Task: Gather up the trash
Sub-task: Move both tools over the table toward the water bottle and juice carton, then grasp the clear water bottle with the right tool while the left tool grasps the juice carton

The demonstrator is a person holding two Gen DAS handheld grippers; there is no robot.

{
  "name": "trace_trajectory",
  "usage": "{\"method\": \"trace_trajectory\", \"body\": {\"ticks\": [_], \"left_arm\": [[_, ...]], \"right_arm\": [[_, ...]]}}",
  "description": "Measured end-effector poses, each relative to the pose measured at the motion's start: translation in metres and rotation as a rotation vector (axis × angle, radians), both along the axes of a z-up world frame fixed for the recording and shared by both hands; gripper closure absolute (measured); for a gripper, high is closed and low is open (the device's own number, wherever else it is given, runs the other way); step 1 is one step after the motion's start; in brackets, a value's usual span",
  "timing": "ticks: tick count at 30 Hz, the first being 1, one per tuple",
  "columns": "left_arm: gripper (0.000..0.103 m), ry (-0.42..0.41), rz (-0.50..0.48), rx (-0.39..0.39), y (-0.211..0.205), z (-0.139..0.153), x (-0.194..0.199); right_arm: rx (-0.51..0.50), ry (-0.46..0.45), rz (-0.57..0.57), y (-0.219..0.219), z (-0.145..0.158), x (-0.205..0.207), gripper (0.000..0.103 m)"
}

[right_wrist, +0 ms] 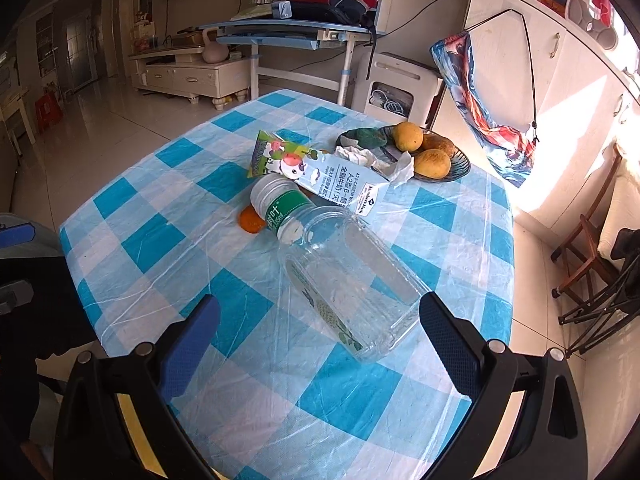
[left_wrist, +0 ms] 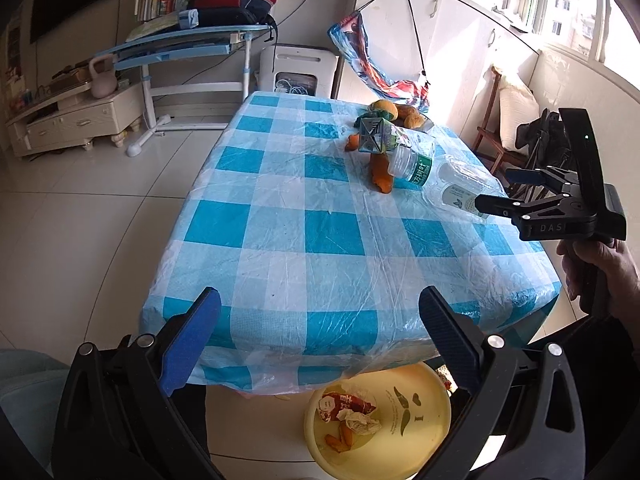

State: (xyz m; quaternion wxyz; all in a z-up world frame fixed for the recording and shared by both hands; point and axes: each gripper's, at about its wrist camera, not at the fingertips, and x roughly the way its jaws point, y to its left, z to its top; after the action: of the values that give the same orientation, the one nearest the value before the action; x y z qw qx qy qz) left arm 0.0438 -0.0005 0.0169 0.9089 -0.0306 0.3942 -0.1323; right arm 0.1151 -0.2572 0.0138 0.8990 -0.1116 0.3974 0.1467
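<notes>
A clear plastic bottle (right_wrist: pixel 352 280) lies on its side on the blue checked table (right_wrist: pixel 152 240). My right gripper (right_wrist: pixel 320 300) is open just in front of it, one finger on either side of its base, not touching it. Behind it lie a green-label bottle (right_wrist: pixel 280 208), a flattened milk carton (right_wrist: pixel 320 172), an orange peel (right_wrist: pixel 250 220) and a crumpled tissue (right_wrist: pixel 384 162). My left gripper (left_wrist: pixel 320 320) is open and holds nothing at the table's near edge. Below it on the floor is a yellow bin (left_wrist: pixel 420 400) holding a red wrapper (left_wrist: pixel 344 402), tissue and peels. The left wrist view also shows the right gripper (left_wrist: pixel 504 190) by the clear bottle (left_wrist: pixel 460 188).
A dark plate (right_wrist: pixel 460 164) of mangoes (right_wrist: pixel 408 136) stands at the table's far right. A wooden chair (right_wrist: pixel 588 248) and folded black frame stand to the right. A patterned bag (right_wrist: pixel 480 108) hangs on the white cabinet (right_wrist: pixel 560 80). Behind the table are a blue desk (right_wrist: pixel 288 36) and a white appliance (right_wrist: pixel 392 84).
</notes>
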Motion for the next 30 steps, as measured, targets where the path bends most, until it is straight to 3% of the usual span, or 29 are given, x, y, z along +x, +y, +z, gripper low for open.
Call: {"method": "trace_trajectory", "body": {"ticks": [8, 11, 16, 23, 30], "left_arm": [[0.007, 0.082, -0.050, -0.203, -0.011, 0.009, 0.058], [0.007, 0.131, -0.040, -0.303, -0.015, 0.006, 0.086], [0.007, 0.195, -0.016, -0.428, -0.027, -0.001, 0.137], [0.007, 0.323, 0.006, -0.575, -0.053, -0.020, 0.204], [0.007, 0.426, 0.028, -0.650, -0.074, -0.044, 0.244]], "right_arm": [[0.051, 0.046, 0.038, -0.012, -0.008, 0.033, 0.007], [0.101, 0.073, 0.026, -0.021, -0.011, 0.042, 0.008], [0.096, 0.077, 0.035, -0.020, -0.015, 0.048, 0.008], [0.046, 0.082, 0.087, -0.008, -0.020, 0.049, 0.008], [0.057, 0.086, 0.100, -0.009, -0.021, 0.052, 0.008]]}}
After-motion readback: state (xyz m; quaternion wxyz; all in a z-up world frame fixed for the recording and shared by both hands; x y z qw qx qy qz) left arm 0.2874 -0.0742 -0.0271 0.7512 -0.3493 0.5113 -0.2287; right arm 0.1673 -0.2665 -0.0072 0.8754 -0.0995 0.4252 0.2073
